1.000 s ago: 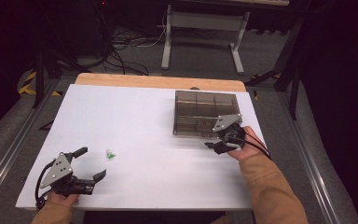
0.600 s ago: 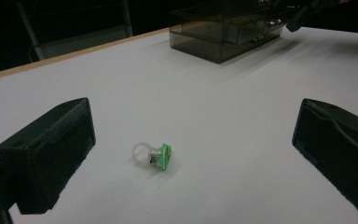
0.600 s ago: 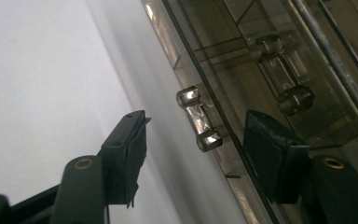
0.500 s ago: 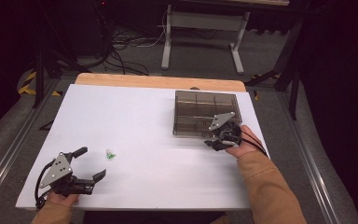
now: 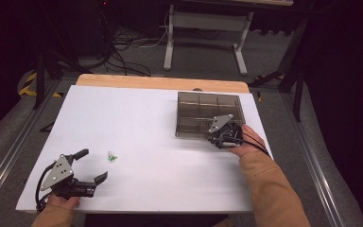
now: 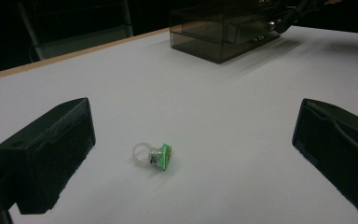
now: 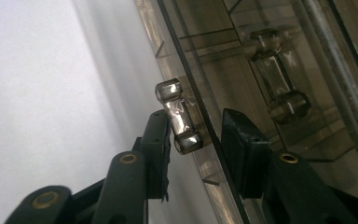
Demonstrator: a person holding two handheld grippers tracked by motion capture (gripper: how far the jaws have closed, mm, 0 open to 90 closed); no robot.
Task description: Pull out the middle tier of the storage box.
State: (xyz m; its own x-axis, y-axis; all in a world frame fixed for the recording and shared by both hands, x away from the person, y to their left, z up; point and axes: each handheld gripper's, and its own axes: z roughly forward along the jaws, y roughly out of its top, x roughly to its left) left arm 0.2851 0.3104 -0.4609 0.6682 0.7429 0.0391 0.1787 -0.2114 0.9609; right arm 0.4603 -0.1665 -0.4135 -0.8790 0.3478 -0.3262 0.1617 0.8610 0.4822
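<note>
A smoky clear box [image 5: 210,106] with drawers stands at the table's right back. My right gripper [image 5: 217,140] is at its front face. In the right gripper view its jaws have just been closing and stand on either side of a clear drawer handle [image 7: 177,116]. The left pad [image 7: 157,148] is close beside the handle's lower knob, and a gap remains on the other side. A small clear ring with a green top [image 5: 111,156] [image 6: 154,156] lies on the white table. My left gripper [image 5: 93,164] [image 6: 196,130] rests open just short of it, with the ring ahead of its jaws.
The white table sheet [image 5: 137,123] has a wooden edge [image 5: 160,82] at the back. A second drawer handle [image 7: 279,70] sits farther along the box front. Metal stand legs and cables [image 5: 132,45] are on the floor behind the table.
The right gripper has edged slightly left along the box front. The left gripper and the ring have stayed where they were.
</note>
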